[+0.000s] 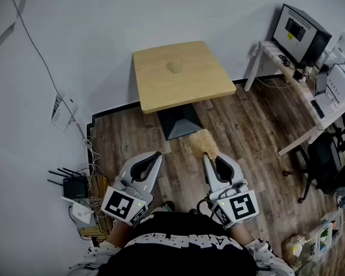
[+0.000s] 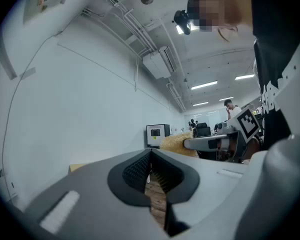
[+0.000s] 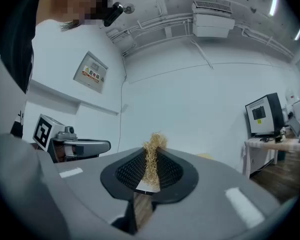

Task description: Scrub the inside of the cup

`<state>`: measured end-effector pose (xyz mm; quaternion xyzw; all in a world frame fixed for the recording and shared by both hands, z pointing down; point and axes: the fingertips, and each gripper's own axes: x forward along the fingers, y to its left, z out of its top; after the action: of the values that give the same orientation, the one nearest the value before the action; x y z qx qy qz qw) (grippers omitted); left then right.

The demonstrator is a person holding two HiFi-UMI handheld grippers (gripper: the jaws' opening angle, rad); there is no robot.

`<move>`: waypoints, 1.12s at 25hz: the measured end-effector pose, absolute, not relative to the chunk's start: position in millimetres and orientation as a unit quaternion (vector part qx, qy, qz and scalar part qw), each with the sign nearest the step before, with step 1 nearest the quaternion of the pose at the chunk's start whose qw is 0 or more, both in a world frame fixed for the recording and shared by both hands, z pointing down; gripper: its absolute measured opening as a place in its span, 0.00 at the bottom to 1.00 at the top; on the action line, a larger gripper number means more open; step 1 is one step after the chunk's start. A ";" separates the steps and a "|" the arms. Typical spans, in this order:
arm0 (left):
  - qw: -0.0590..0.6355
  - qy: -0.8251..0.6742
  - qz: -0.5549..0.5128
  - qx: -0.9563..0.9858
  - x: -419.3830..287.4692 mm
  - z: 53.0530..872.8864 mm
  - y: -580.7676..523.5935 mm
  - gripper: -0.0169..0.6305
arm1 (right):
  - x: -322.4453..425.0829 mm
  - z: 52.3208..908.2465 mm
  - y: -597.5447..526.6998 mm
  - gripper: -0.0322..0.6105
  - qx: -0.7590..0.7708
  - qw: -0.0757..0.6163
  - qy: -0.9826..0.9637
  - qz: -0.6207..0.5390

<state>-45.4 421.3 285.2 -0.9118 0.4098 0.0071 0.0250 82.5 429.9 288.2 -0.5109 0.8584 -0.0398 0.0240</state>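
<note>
A small tan cup (image 1: 175, 66) stands near the middle of a square wooden table (image 1: 155, 88), well ahead of both grippers. My right gripper (image 1: 206, 157) is shut on a straw-coloured fibrous scrubber (image 1: 204, 142) that sticks out past its tips; in the right gripper view the scrubber (image 3: 152, 159) is pinched between the ribbed pads. My left gripper (image 1: 157, 155) is held level beside it, shut and holding nothing; its pads (image 2: 140, 170) meet in the left gripper view. Both grippers hover over the wood floor, close to the person's body.
The table stands on a dark pedestal base (image 1: 178, 121) against a white wall. A router (image 1: 75, 187) and cables lie on the floor at the left. At the right, a white desk (image 1: 299, 91) holds a monitor (image 1: 299, 32), with an office chair (image 1: 325, 160) beside it.
</note>
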 end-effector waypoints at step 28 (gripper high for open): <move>0.029 0.400 -0.035 -0.915 29.2 292.2 457.8 0.03 | 168.2 302.6 477.6 0.15 -0.528 0.060 0.845 -0.058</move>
<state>29.2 457.8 292.2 -0.9153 0.4002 -0.0348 0.0285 168.2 477.6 302.6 -0.5279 0.8452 -0.0579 0.0597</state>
